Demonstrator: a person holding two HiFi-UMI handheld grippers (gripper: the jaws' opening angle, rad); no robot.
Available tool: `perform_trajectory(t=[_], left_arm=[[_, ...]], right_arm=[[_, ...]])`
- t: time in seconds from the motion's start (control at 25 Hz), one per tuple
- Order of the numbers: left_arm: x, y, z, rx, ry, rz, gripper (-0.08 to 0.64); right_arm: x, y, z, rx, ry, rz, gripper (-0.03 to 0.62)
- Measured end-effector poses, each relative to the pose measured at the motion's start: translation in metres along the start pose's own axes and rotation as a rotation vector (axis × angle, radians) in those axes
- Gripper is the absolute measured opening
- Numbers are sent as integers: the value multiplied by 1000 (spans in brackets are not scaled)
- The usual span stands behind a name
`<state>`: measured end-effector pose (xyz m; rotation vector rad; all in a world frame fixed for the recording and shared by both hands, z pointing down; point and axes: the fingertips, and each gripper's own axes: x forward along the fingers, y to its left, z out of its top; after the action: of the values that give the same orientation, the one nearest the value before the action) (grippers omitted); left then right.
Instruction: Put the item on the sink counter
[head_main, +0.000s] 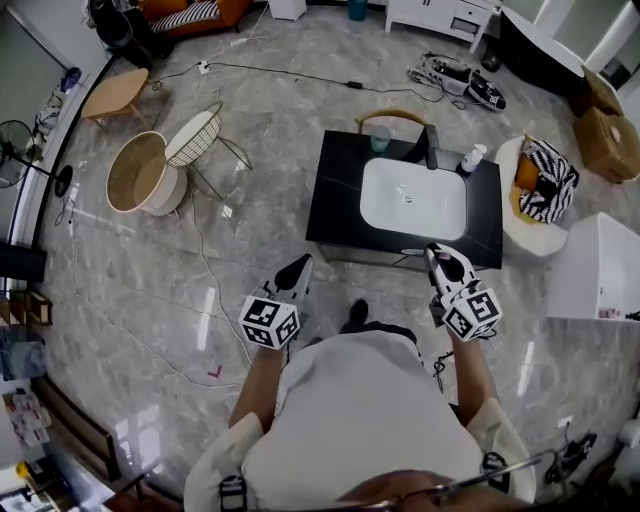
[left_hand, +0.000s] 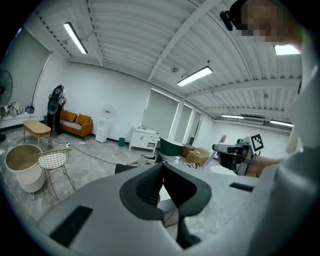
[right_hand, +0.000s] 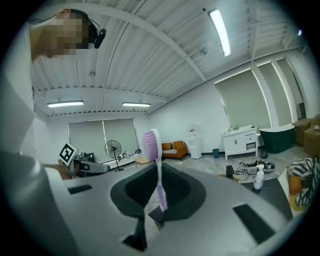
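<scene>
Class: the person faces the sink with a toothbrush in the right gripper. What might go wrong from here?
1. The right gripper pinches the toothbrush only near its handle end, so it may pivot or slip out.
2. The basin fills most of the sink counter; on the narrow black margin the brush could roll into the basin or off the edge.
3. Reaching to the back risks knocking the cup or bottle.

Bright, even light falls from long ceiling strip lamps (left_hand: 196, 76), which burn out to white in both gripper views, and the glossy marble floor (head_main: 140, 300) throws back pale streaks of glare in the head view. All three pictures bulge like a fisheye, straight lines bowing and corners going black. Nearest the lens the left tongs (left_hand: 163, 164) and right tongs (right_hand: 159, 164) look soft.
</scene>
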<state>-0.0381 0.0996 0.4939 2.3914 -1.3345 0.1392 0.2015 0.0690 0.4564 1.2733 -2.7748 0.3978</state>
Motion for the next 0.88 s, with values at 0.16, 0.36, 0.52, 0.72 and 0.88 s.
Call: perform_trajectory(t=[0.16,0.36,0.52,0.72,0.88], left_arm=[[23,3,5,-1,9,14,3],[44,5,11,-10,19,14,3],[61,13,16,-10,34,3,3],[79,31,26,-11,32,-24,3],[99,55,27,0,57,-68,3]], right_arm=[[16,-26,0,7,34,-4,32],[27,-48,1,29,65,-27,32],[37,-62,1,44,75,-53,32],[54,-72,-5,75,77,-90,32],[73,-72,-7,77,71,-121,32]])
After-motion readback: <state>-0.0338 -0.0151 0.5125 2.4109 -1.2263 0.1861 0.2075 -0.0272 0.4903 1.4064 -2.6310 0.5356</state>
